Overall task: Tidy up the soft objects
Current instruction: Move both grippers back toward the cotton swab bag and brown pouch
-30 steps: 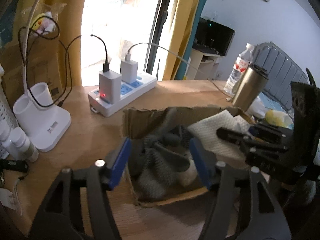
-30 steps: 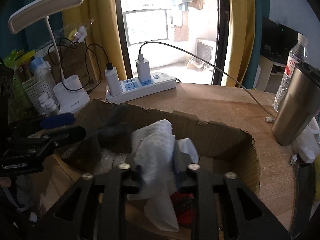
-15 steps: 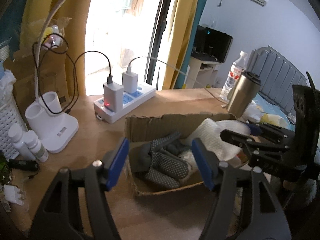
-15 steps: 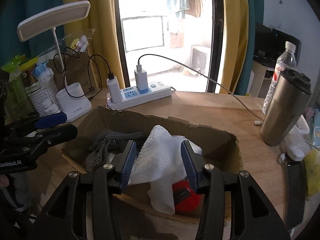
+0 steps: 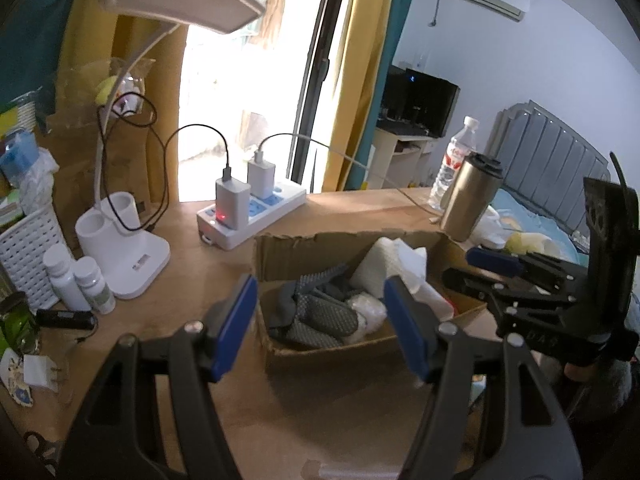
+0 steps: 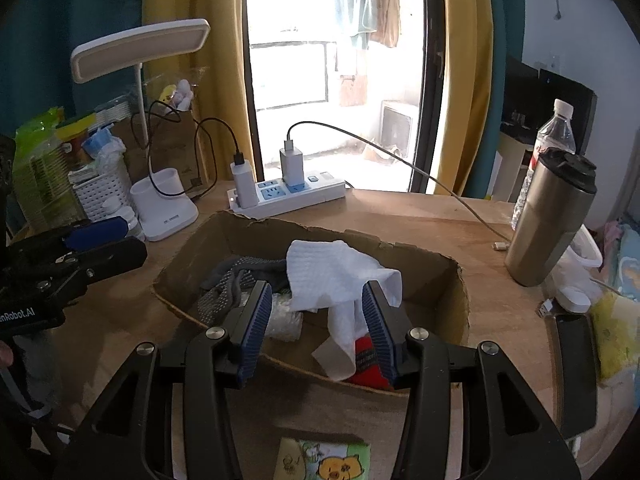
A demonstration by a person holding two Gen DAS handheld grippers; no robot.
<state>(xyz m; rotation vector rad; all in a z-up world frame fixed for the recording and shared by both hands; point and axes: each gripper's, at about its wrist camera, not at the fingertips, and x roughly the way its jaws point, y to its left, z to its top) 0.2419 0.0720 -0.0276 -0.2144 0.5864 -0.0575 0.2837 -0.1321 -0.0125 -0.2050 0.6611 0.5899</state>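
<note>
Right wrist view: both grippers, right [image 6: 316, 324] and left [image 5: 320, 320], are hanging spread and empty above the cardboard box [image 6: 404, 258]; white cloth [image 6: 332, 276] and grey gloves [image 6: 230, 280] are lying inside. Placing step looks finished; next move likely calls for locating another soft item.

power strip [image 6: 286, 196], desk lamp [image 6: 141, 52], steel tumbler [image 6: 548, 216]

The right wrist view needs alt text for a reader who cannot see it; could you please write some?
An open right tool hangs over a cardboard box holding a white cloth, grey dotted gloves and a red item. A power strip, desk lamp and steel tumbler stand on the wooden desk.
</note>
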